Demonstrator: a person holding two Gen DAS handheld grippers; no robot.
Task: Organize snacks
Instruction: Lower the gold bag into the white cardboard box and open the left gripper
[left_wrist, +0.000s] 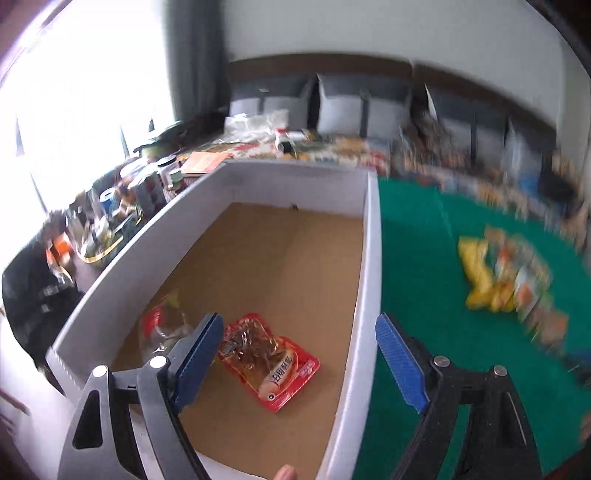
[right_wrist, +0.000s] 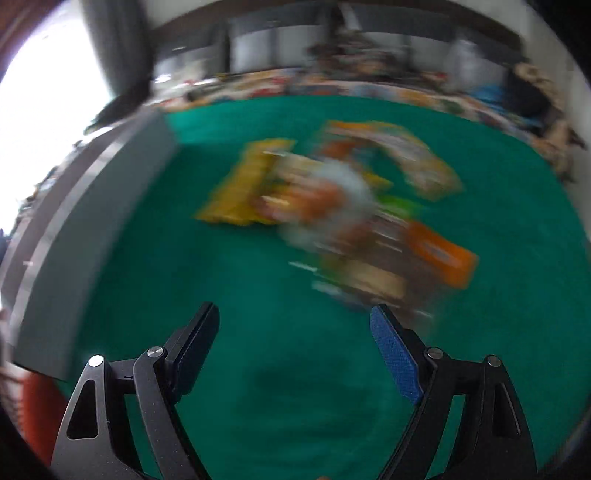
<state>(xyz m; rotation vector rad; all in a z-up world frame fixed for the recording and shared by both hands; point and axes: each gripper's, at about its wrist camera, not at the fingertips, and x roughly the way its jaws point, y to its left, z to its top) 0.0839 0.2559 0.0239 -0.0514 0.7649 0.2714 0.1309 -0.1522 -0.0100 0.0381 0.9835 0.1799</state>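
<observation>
Hovering spread and empty, the left hand-held gripper (left_wrist: 299, 354) overlooks a red snack pouch (left_wrist: 269, 363) in the box (left_wrist: 371, 236); the right hand-held gripper (right_wrist: 295, 345), likewise spread, faces the blurred snack pile (right_wrist: 332, 206) on the green worktop (right_wrist: 258, 387). Packets probably light, crinkly, slippery: pinch an edge.

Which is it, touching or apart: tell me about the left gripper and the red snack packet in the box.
Apart. In the left wrist view the left gripper hangs open above the box, and the red snack packet lies flat on the cardboard floor below, between its fingers.
</observation>
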